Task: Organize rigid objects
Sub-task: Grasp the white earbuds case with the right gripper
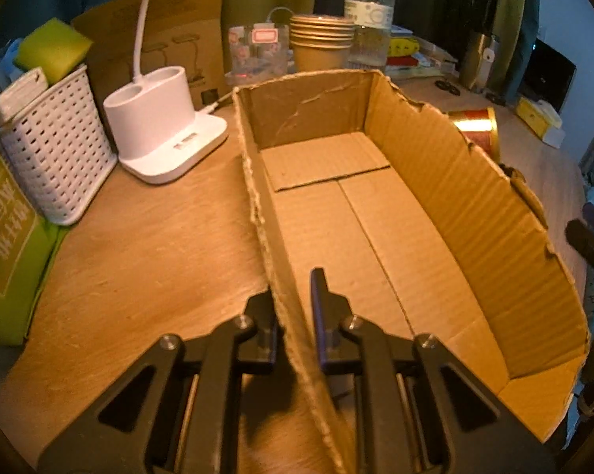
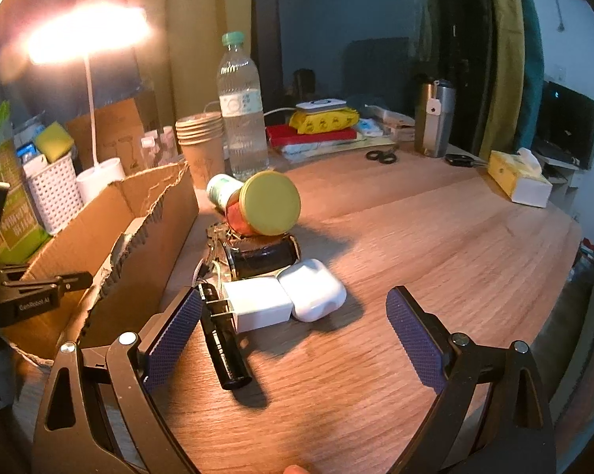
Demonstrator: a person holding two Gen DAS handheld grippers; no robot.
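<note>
A shallow torn cardboard box [image 1: 376, 213] lies on the wooden desk, with nothing in it. My left gripper [image 1: 295, 308] is shut on the box's near left wall. In the right wrist view the box [image 2: 111, 237] is at the left. Beside it lie a jar with a yellow lid [image 2: 265, 205], a dark spool [image 2: 263, 256], a white earbud case [image 2: 312, 290], a white charger plug [image 2: 257, 304] and a black cylinder [image 2: 224, 347]. My right gripper [image 2: 297, 339] is open, just in front of the charger and case.
A white basket [image 1: 56, 150], a lamp base [image 1: 166, 126], a green package [image 1: 8, 252], paper cups [image 1: 322, 41] and a water bottle [image 1: 370, 15] stand behind the box. A steel tumbler [image 2: 435, 118], scissors [image 2: 382, 156] and a tissue box [image 2: 520, 179] are at the far right.
</note>
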